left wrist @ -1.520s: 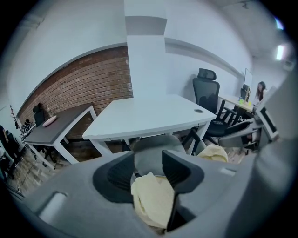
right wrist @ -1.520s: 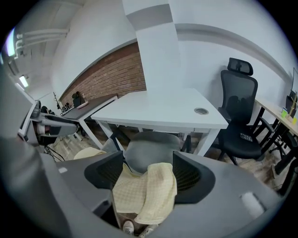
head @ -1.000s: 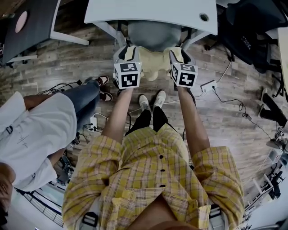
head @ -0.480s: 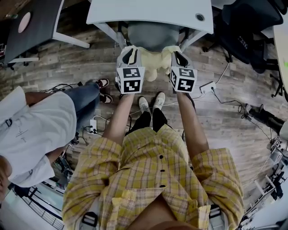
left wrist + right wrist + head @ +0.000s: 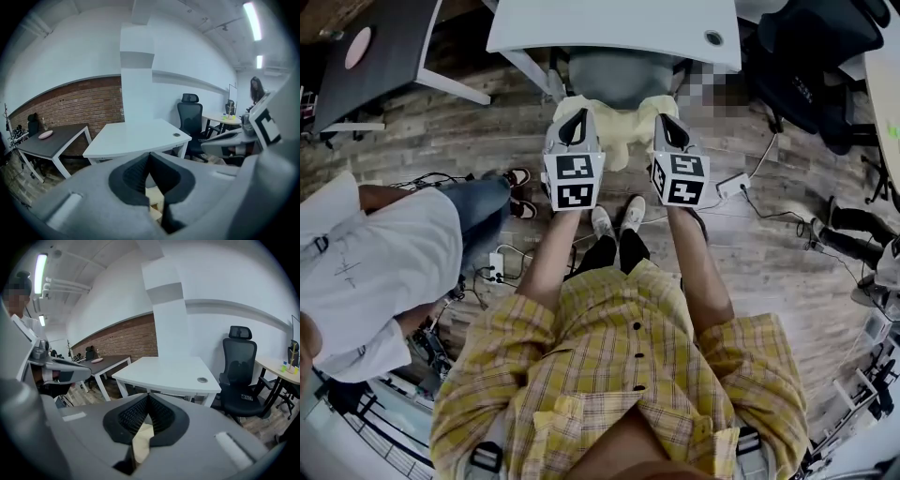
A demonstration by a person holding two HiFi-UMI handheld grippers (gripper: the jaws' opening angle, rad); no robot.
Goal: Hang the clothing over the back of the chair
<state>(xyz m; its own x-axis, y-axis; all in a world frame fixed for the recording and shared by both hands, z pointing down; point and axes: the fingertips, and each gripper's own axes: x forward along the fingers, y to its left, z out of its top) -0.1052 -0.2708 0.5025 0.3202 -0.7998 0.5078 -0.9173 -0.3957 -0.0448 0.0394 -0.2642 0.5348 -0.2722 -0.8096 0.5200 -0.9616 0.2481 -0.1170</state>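
Your left hand-held gripper (image 5: 577, 117) and right hand-held gripper (image 5: 664, 122) have both just been closing, and their jaws now pinch the pale yellow clothing (image 5: 619, 131), one at each side of it. You have lifted both, with the clothing strung between them, so they sit closer to the near edge of the white bench (image 5: 609, 28) than before.

Wood-plank floor (image 5: 787, 253) underfoot, white desk (image 5: 619, 28) straight ahead, dark table (image 5: 375, 56) off to its left. Brick wall (image 5: 70, 105) behind, white pillar (image 5: 137, 79), black office chair (image 5: 239, 376), strip lights (image 5: 40, 266) glowing overhead.
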